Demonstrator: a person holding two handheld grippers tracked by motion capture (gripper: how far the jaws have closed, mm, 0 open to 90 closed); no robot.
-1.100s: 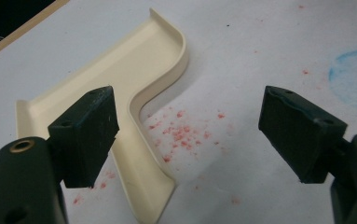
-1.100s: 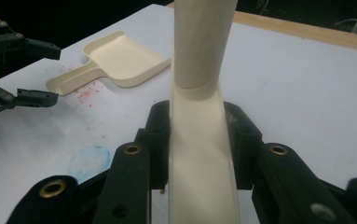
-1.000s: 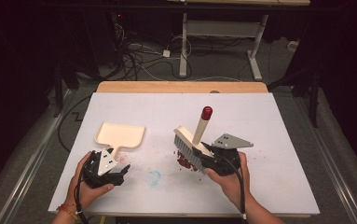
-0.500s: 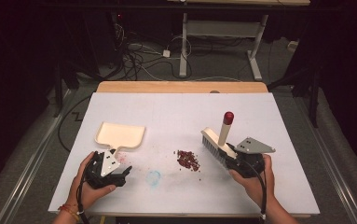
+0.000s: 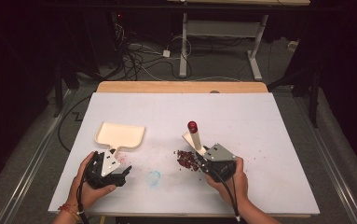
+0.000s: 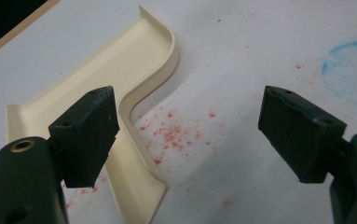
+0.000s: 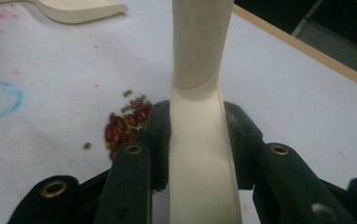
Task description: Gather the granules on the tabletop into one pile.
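A cream dustpan (image 5: pixel 120 134) lies flat on the white table at the left. Its handle (image 6: pixel 136 186) runs between the wide-apart jaws of my left gripper (image 5: pixel 115 163), close by the left jaw and not pressed. The left gripper (image 6: pixel 192 126) is open. My right gripper (image 5: pixel 200 156) is shut on a cream brush (image 5: pixel 194 137) with a red handle tip. In the right gripper view both jaws of the right gripper (image 7: pixel 197 126) clamp the brush (image 7: pixel 199 84). A small heap of red and green beans (image 5: pixel 185 159) lies just left of the brush; the beans (image 7: pixel 122 128) are beside the left jaw.
A faint blue ring (image 5: pixel 154 178) is drawn on the table (image 5: pixel 269 121) between the hands, and reddish specks (image 6: pixel 171 135) lie by the dustpan handle. A wooden strip (image 5: pixel 181 87) edges the far side. Beyond it are cables and desk legs on a dark floor.
The right gripper first carried the brush right and away from the beans. It has now swung back left and lower, to the heap's right side. The left gripper and dustpan stayed put.
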